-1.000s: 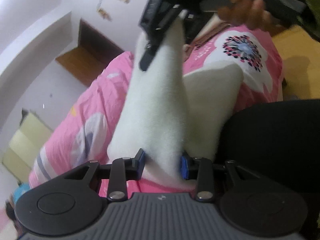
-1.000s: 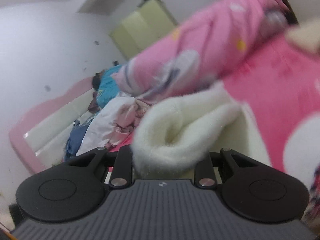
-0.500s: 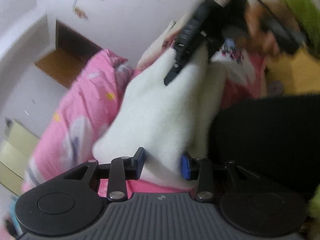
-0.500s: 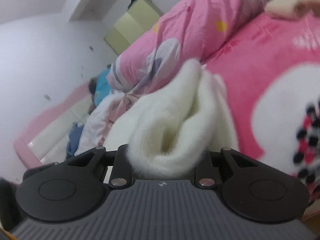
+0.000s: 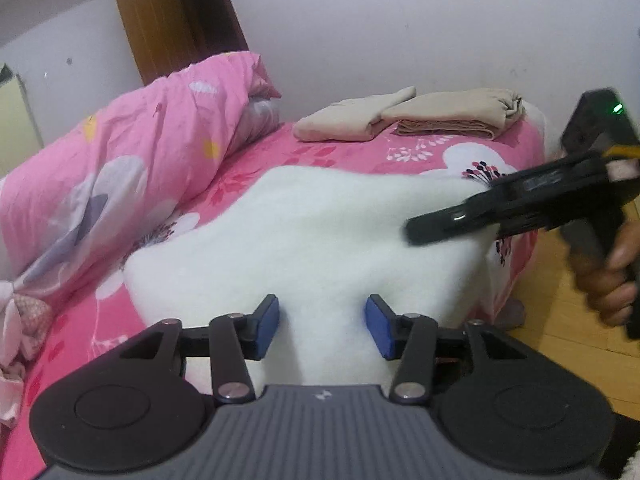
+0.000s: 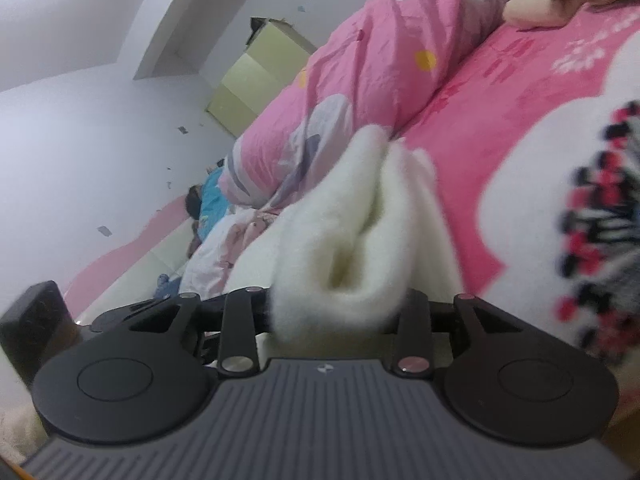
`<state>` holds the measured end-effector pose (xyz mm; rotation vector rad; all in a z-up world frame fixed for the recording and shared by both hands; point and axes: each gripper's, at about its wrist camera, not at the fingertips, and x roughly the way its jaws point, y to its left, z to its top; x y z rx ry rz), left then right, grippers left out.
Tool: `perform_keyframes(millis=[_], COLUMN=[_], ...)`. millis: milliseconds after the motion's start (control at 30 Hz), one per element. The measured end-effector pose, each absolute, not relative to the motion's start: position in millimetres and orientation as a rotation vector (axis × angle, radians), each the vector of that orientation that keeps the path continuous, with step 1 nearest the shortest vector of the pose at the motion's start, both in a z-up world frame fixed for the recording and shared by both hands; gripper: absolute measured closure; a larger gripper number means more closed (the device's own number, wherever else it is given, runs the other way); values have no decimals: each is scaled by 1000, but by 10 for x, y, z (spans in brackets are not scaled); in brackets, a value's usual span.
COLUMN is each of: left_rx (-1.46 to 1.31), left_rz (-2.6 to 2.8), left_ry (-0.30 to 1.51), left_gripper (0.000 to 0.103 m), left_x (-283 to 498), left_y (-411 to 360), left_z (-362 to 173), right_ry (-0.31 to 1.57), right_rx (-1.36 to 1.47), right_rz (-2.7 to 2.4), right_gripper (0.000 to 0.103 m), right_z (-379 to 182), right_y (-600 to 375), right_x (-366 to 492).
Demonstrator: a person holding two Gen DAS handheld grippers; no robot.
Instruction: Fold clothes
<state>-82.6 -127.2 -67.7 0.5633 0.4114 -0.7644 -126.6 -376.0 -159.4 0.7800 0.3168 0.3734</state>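
Fleece fills the space between the blue pads (image 5: 267,322) of the left gripper (image 5: 322,326), whose jaws stand at a moderate width on either side of a bunched strip of the white garment (image 5: 316,248); whether the pads press the fabric or only flank it cannot be told. The right gripper (image 6: 338,312) is clamped on a thick fold of the same white garment (image 6: 352,236), the pile swelling out over its fingers and hiding the tips. In the left wrist view that right gripper (image 5: 440,226) reaches in from the right edge, carried by the person's hand (image 5: 612,280), its black finger lying over the far corner of the cloth. The garment spreads broad and mostly flat across the near end of the pink floral bed sheet (image 5: 352,152), close to the edge of the mattress. A rolled pink duvet (image 5: 132,152) runs along the left side of the bed. Two folded beige garments (image 5: 408,118) lie side by side at the far end of the sheet, near the wall and well apart from the white piece. Behind them rises a pale wall (image 5: 400,20) with a brown wooden door (image 5: 176,16) at the left. Yellow wooden floor (image 5: 560,320) shows beyond the bed's right edge. In the right wrist view a heap of mixed clothes (image 6: 224,236) sits further along the bed near a pink headboard (image 6: 120,256).
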Motion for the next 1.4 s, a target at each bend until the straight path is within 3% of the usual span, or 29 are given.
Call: perform_keyframes(millis=[67, 133, 200, 267, 400, 533, 633, 700, 933, 1033, 1233, 1400], left_rx=[558, 544, 551, 559, 564, 565, 554, 539, 456, 472, 423, 337], left_rz=[-767, -772, -774, -776, -778, -775, -781, -791, -837, -826, -811, -823], left_ry=[414, 423, 420, 415, 414, 410, 406, 412, 415, 387, 352, 346], left_gripper=[54, 54, 54, 53, 53, 53, 53, 50, 48, 39, 34, 32], left_x=[-828, -814, -827, -840, -848, -867, -871, -868, -739, -784, -851, -831], left_y=[-1267, -1236, -1230, -1230, -1234, -1243, -1220, -1207, -1323, -1353, -1324, -1255], left_z=[-674, -673, -679, -691, -695, -692, -697, -670, -623, -796, -887, -925], right_ry=[291, 264, 237, 210, 152, 146, 252, 447, 496, 509, 392, 527], right_rx=[785, 789, 793, 795, 582, 209, 15, -25, -43, -84, -225, -138], right_rz=[296, 218, 141, 63, 115, 249, 253, 177, 175, 198, 219, 224], right_gripper=[43, 40, 43, 63, 77, 80, 82, 90, 91, 94, 93, 95], right_z=[-1566, -1538, -1511, -1483, -1027, -620, -725, -1088, -1150, -888, -465, -1027], right_y=[-3891, -4022, -4153, -4284, -4008, -3352, -3056, -3056, -3070, -3103, -3051, -3333], right_x=[-1501, -1737, -1972, -2208, -2160, -1906, -1616, -1258, -1148, -1228, -770, -50])
